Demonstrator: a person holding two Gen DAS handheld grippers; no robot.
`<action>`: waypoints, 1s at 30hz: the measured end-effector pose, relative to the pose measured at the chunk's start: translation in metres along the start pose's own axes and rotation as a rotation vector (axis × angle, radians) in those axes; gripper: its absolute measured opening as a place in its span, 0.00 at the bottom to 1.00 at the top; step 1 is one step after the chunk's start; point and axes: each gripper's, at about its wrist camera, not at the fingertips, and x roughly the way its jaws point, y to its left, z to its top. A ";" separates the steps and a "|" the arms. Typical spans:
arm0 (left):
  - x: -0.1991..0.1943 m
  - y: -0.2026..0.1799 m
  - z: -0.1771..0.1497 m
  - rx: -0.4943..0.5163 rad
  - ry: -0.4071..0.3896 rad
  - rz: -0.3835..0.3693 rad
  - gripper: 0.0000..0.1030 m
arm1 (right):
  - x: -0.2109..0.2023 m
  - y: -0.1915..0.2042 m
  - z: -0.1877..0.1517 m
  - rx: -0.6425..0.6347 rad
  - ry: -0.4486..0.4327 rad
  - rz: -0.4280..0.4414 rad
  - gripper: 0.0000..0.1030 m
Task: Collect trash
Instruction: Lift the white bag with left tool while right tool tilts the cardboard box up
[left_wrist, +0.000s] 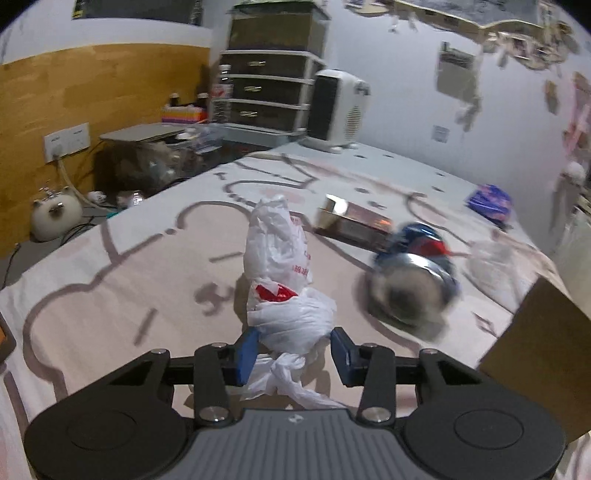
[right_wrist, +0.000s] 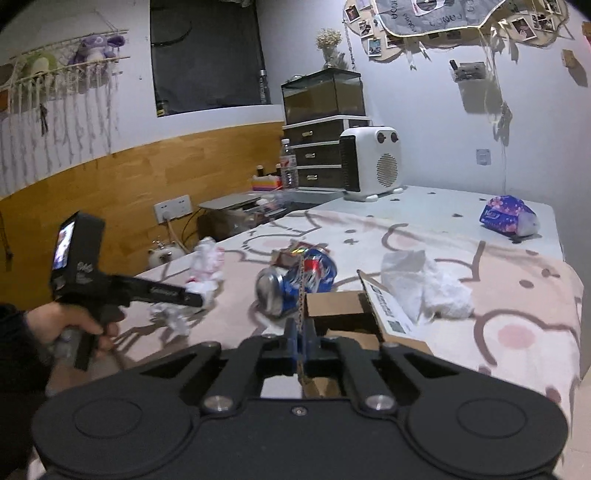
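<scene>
A crumpled white plastic bag (left_wrist: 284, 258) with red print lies on the pink cartoon-print cloth (left_wrist: 110, 295). My left gripper (left_wrist: 293, 339) has its blue pads against both sides of the bag's near end. In the right wrist view, a hand holds the left gripper (right_wrist: 195, 297) at that bag (right_wrist: 205, 266). My right gripper (right_wrist: 303, 332) is shut on the thin upright edge of a brown cardboard box (right_wrist: 332, 306). A crushed blue can (right_wrist: 295, 277) lies just beyond the box, blurred in the left view (left_wrist: 413, 280). A white tissue wad (right_wrist: 424, 284) lies to the right of the box.
A small shiny carton (left_wrist: 351, 221) lies behind the can. A blue tissue pack (right_wrist: 506, 216) sits at the far right of the table. A white heater (right_wrist: 369, 162) and a drawer unit (right_wrist: 317, 155) stand at the back. The table edge (right_wrist: 569, 266) drops off on the right.
</scene>
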 end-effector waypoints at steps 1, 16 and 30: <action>-0.007 -0.004 -0.006 0.007 -0.001 -0.016 0.43 | -0.008 0.003 -0.003 0.010 -0.002 0.008 0.03; -0.099 -0.051 -0.097 0.113 0.006 -0.209 0.42 | -0.092 0.031 -0.052 0.090 -0.021 0.069 0.03; -0.087 -0.059 -0.087 0.051 -0.001 -0.139 0.70 | -0.074 0.039 -0.061 0.045 0.016 0.029 0.16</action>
